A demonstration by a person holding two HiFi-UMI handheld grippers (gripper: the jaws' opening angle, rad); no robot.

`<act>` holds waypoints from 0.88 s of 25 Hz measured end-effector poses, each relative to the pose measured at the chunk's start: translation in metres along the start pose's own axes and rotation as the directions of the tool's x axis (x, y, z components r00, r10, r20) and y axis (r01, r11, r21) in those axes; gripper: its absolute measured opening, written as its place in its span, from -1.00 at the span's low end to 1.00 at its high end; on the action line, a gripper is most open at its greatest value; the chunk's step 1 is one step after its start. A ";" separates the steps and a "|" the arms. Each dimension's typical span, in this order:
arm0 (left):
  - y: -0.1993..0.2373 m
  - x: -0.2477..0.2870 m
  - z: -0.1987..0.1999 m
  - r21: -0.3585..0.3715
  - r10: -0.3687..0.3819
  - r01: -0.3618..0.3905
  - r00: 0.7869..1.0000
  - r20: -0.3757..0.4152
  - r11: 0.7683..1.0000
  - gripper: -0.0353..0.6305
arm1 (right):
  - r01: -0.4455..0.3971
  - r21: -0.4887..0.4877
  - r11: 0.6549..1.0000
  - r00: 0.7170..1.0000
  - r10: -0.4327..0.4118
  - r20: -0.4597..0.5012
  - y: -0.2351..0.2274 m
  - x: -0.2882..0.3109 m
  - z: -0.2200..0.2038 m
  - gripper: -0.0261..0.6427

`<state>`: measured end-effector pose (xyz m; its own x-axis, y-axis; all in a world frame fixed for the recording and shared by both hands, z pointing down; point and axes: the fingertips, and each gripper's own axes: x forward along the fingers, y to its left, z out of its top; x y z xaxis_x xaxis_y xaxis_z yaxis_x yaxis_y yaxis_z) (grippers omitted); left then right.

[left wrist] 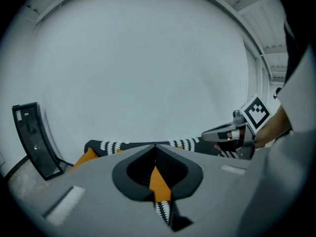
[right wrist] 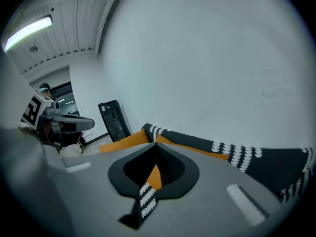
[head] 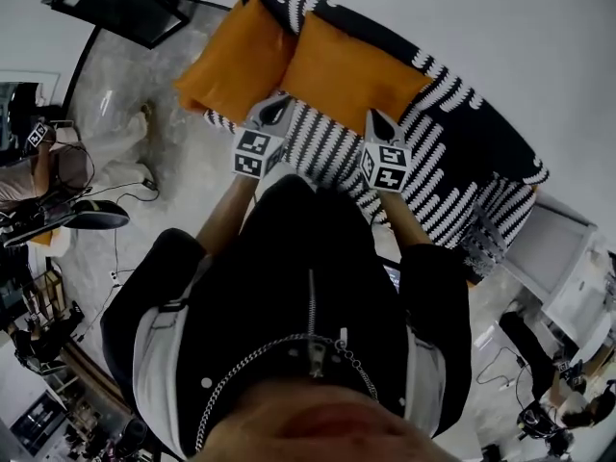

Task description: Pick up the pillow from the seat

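Note:
Two orange pillows lean against the back of a black-and-white striped sofa (head: pixel 452 181): the left pillow (head: pixel 236 61) and the right pillow (head: pixel 351 70). My left gripper (head: pixel 274 112) hangs over the seat just in front of the left pillow, shut and holding nothing. My right gripper (head: pixel 382 123) hovers in front of the right pillow, also shut and empty. In the left gripper view the shut gripper (left wrist: pixel 154 148) points at a pillow (left wrist: pixel 159 182), with the right gripper (left wrist: pixel 228 133) beside it. In the right gripper view the gripper (right wrist: pixel 157 146) faces a pillow (right wrist: pixel 123 141).
A black-framed panel (head: pixel 120 3) leans on the wall left of the sofa. A person (head: pixel 87 162) sits on the floor at the left among cables (head: pixel 115 200). A white cabinet (head: pixel 568 258) stands by the sofa's right end, with more people beyond it.

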<state>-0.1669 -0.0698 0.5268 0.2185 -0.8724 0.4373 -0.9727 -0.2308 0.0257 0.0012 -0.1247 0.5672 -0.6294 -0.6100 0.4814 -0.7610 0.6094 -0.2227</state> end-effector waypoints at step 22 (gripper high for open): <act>0.072 0.121 0.018 0.023 -0.136 0.136 0.990 -0.035 0.990 -0.86 | 0.229 0.125 0.965 0.974 -0.227 -0.029 -0.073 0.047 0.027 -0.91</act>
<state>-0.2094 -0.1999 0.5652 0.3454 -0.8172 0.4614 -0.9317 -0.3575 0.0644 0.0227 -0.2122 0.5831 -0.4356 -0.7173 0.5438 -0.8983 0.3853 -0.2112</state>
